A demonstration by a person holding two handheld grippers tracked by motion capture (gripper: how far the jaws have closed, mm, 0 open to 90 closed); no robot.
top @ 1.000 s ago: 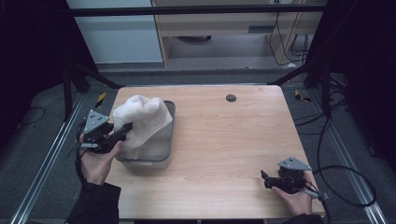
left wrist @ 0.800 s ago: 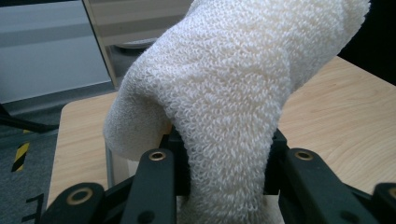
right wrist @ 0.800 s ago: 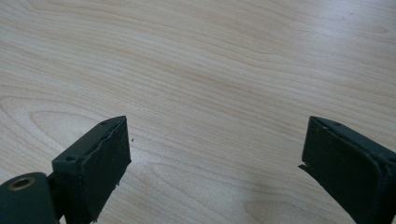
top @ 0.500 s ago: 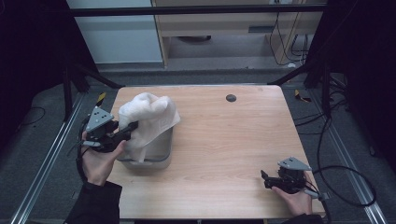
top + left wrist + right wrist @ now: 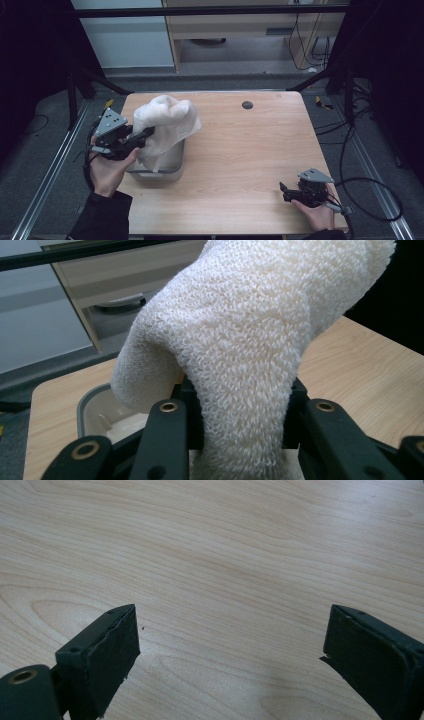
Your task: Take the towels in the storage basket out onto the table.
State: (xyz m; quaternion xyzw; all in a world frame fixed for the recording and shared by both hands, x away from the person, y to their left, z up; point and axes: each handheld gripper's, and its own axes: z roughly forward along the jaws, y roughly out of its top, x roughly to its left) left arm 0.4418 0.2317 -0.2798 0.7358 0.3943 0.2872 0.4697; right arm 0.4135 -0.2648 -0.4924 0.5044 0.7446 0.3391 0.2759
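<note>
A cream terry towel hangs bunched above a grey metal tray at the left of the wooden table. My left gripper is shut on the towel and holds it up, with folds draping down into the tray. In the left gripper view the towel bulges between the jaws and the tray's rim lies beneath it. My right gripper rests low at the table's front right corner. Its jaws stand wide apart over bare wood with nothing between them, as the right gripper view shows.
A small dark round spot sits near the table's far edge. Metal rails run along both sides of the table, and cables trail on the floor at the right. A cabinet stands beyond the far edge.
My left gripper has lifted the towel higher and drawn it slightly toward the table's middle, pulling more of it out of the tray. The right gripper has stayed put.
</note>
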